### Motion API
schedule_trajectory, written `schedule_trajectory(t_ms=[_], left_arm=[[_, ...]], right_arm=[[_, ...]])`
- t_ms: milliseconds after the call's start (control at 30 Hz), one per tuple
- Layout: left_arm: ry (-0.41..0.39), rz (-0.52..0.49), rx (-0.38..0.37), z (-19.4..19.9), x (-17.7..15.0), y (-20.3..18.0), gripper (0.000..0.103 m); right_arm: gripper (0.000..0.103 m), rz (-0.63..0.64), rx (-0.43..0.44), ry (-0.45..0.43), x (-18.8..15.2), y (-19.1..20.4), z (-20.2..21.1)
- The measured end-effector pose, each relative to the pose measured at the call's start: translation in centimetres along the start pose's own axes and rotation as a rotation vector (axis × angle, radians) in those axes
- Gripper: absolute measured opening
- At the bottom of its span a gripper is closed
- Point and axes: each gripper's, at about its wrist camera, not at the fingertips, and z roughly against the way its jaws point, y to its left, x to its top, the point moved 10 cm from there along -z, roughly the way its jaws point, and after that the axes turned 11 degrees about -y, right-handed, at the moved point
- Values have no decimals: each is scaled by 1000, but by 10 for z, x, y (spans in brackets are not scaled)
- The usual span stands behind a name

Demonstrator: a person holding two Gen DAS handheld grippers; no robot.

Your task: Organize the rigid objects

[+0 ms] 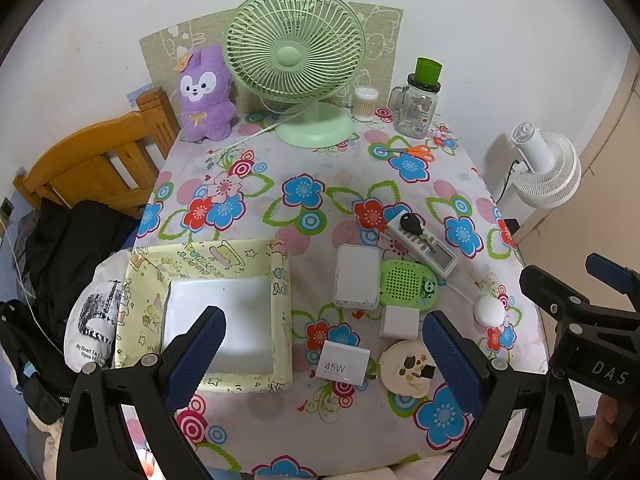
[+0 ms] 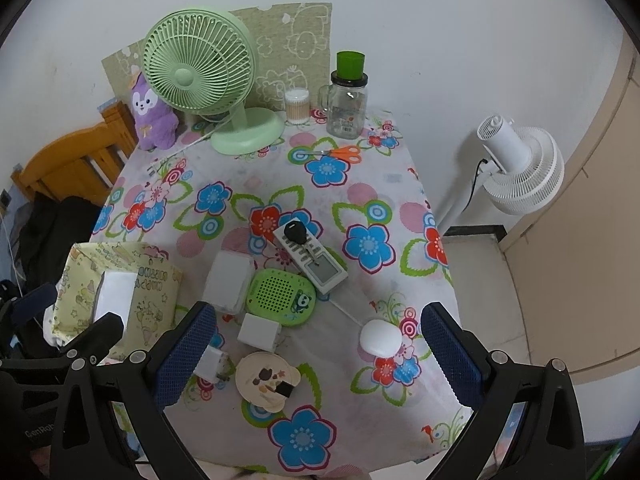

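Note:
A yellow patterned box (image 1: 280, 280) (image 2: 160, 280) with a white inside sits at the table's near left. To its right lie a white 45W charger (image 1: 342, 367) (image 2: 211, 364), a small white cube (image 1: 400, 322) (image 2: 258, 332), a white power bank (image 1: 357, 282) (image 2: 228, 284), a green speaker (image 1: 407, 283) (image 2: 280, 298), a white remote (image 1: 432, 248) (image 2: 316, 264) with a black key (image 1: 411, 223) (image 2: 295, 233) on it, a round cream compact (image 1: 408, 368) (image 2: 267, 380) and a white puck (image 1: 490, 310) (image 2: 380, 338). My left gripper (image 1: 324, 360) hovers open above the charger. My right gripper (image 2: 320, 354) is open over the compact.
At the back stand a green desk fan (image 1: 296, 60) (image 2: 200, 68), a purple plush (image 1: 206, 92), a cotton swab jar (image 1: 365, 104), a glass mug with green cup (image 1: 418, 108) and orange scissors (image 1: 418, 153). A wooden chair (image 1: 92, 164) is left, a white floor fan (image 2: 520, 164) right.

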Motion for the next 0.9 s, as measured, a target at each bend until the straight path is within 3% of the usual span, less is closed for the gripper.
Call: schedule_trajectory(t_ms=[900], left_arm=[[101, 13, -15, -57, -28, -28, 100]], right_arm=[[103, 60, 80, 65, -10, -9, -48]])
